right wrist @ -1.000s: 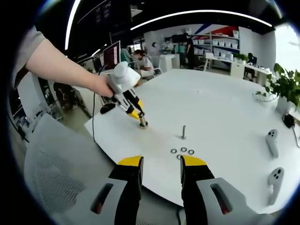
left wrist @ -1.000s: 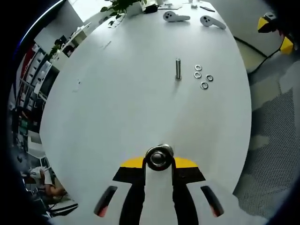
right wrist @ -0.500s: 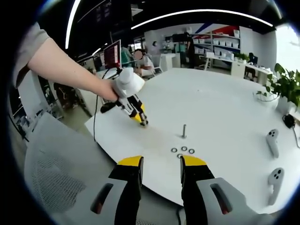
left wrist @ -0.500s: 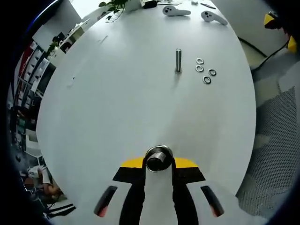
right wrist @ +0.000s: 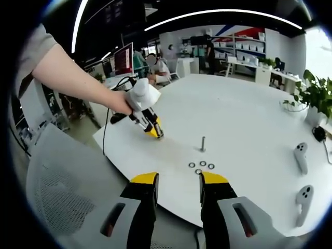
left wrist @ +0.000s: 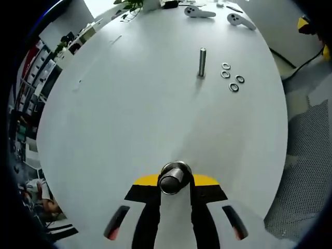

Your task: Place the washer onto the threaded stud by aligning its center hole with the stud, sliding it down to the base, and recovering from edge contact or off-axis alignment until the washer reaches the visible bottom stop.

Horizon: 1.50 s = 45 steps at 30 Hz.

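Left gripper view: left claw (left wrist: 175, 182) pinched on a metal nut (left wrist: 174, 177) above the white surface (left wrist: 129, 114). Threaded stud (left wrist: 202, 61) upright, well ahead; four washers (left wrist: 231, 78) lie loose just beside it. Right gripper view: right claw (right wrist: 178, 182) spread, holding nothing, short of the washers; two controllers (right wrist: 301, 176) lie off to the side.

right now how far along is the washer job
Done: nothing yet. The stud stands bare, with four washers loose beside it on the table.
In hand: the left gripper is shut on a round metal piece, likely a washer, well short of the stud. The right gripper is open and empty.
Left: carry it over, align it, slide it to the base.
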{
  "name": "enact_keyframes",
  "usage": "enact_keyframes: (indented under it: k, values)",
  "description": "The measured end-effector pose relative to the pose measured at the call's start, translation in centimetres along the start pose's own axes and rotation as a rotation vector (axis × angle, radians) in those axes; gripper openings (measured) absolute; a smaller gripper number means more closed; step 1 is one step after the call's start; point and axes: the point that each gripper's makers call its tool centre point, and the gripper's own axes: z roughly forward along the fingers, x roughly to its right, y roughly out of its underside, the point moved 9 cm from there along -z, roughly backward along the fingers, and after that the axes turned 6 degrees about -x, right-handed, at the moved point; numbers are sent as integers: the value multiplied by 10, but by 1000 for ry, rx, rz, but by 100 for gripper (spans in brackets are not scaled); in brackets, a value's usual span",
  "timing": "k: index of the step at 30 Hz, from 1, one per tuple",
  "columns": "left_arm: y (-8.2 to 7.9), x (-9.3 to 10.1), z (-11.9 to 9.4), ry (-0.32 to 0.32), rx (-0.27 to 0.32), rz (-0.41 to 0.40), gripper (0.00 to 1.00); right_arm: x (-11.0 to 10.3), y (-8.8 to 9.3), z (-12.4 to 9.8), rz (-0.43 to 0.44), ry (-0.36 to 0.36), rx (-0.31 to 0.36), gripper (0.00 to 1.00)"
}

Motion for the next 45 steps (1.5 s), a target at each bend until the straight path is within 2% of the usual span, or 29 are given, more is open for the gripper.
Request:
enact_keyframes:
  k: [9,12,14,15,23,26,28,34,36,37,40,45]
  values:
    - [0,2,-1,26,24,-28,20,1,1,0,-1,9,-9,33]
    - [1,2,0,23,5,-38,23,1,1,0,0,12,-11,33]
    - [-1,3,-1,24,37,-58,26,1,1,0,-1,13,-11,34]
    - [-3,3,-4,4,46,-50,26,1,1,0,-2,14,-13,34]
    - [-1,4,-18,-33,99,-65,29,1,1,0,-6,20,-17,34]
    - [3,1,-27,-45,142,-106,29,1,1,0,-6,21,-13,34]
    - [3,4,-32,-31,181,-143,30,1,1,0,-8,20,-17,34]
    - [15,7,-43,-65,214,-120,30,-1,1,1,-24,17,-27,34]
    - [19,8,-48,-66,232,-161,30,-1,2,1,-20,15,-29,34]
    - [22,10,-52,-61,267,-187,30,-1,2,1,-18,13,-32,34]
    - [33,14,-60,-78,290,-210,29,-1,2,1,-23,12,-39,34]
    - [51,23,-70,-69,337,-294,29,-2,4,1,-28,13,-53,34]
